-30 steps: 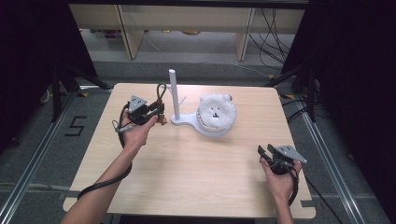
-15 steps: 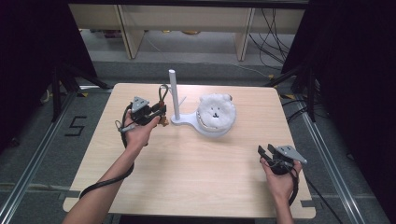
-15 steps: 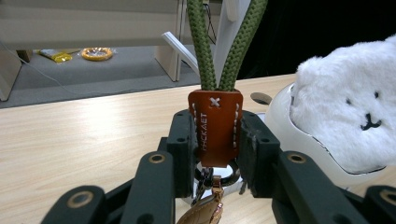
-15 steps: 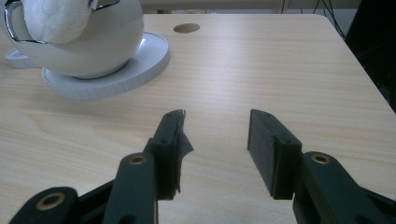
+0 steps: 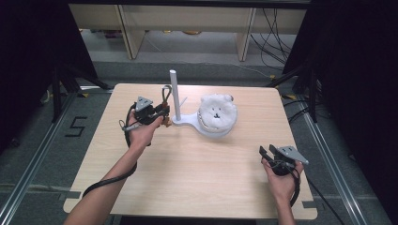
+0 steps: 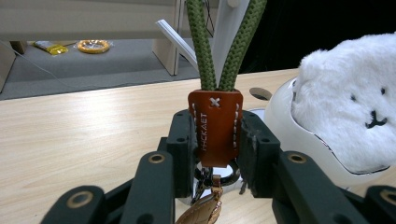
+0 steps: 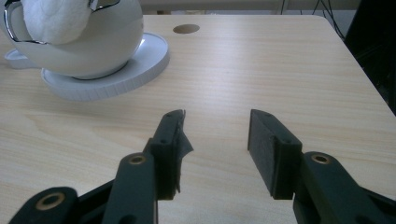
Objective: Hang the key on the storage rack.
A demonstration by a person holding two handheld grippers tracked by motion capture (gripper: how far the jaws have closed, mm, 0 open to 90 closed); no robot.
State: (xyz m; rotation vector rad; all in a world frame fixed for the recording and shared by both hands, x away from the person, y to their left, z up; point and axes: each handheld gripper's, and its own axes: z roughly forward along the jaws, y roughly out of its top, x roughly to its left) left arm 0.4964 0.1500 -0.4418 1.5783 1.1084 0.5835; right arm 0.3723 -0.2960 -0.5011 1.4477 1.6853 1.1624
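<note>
Clamping the brown leather tab of an olive-green cord loop keyring, the left gripper holds it upright, long axis vertical, just left of the white stand's post. Right gripper, jaws apart and empty, rests well apart near the table edge.

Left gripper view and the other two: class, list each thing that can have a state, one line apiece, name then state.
Left gripper: shut on the keychain's brown leather tab.
Keychain: held upright, green cord loop rising.
Right gripper: open, nothing between the jaws.
White stand: upright on the table, nothing hanging on it.
Plush-faced white pod: resting on the stand's base.
</note>
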